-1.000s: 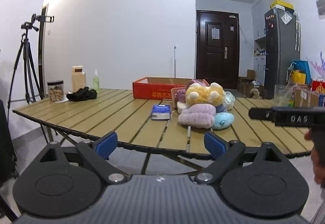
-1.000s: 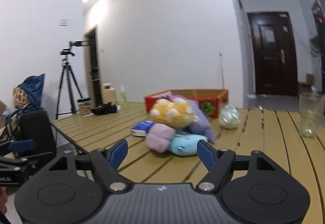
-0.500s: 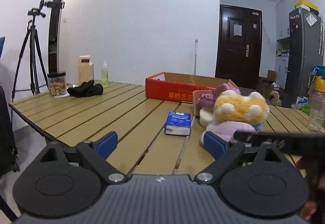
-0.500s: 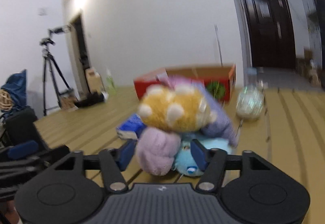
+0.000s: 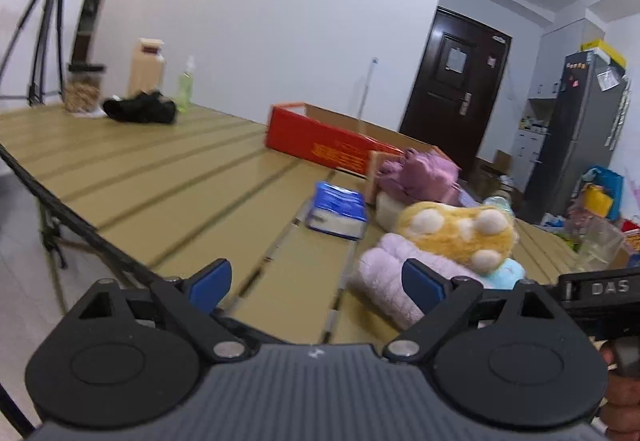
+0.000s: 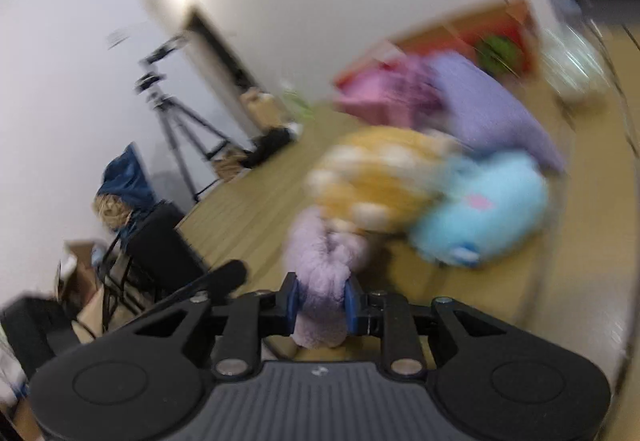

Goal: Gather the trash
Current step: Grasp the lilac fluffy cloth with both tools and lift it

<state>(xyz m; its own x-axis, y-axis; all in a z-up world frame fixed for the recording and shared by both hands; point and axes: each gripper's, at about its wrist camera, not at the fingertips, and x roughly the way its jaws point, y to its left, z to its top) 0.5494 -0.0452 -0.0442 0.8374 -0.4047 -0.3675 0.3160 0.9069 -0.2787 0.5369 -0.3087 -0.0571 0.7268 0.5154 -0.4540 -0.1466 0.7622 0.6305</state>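
White letters "DAS" stand on the black body of the right gripper [image 5: 600, 291], at the right edge of the left wrist view. The red cardboard box [image 5: 320, 145], far on the table, bears yellow printed characters too blurred to read. No other text is legible.

Both hand-held tools share one build: a dark grey ribbed plate at the centre, flanked by two round matte-black housings, each with a shallow circular recess. The left gripper [image 5: 316, 279] has angled black link arms with triangular cut-outs, pinned by silver screws, ending in bright blue fingers [image 5: 422, 280]. A tiny white mark sits at the ribbed plate's front edge. The right gripper [image 6: 320, 301] shows the same black arms, silver screws and blue pads [image 6: 349, 303]. In the left view its black side bar carries raised letters reading DAS, and a hand [image 5: 618, 381] shows at the frame's right edge.
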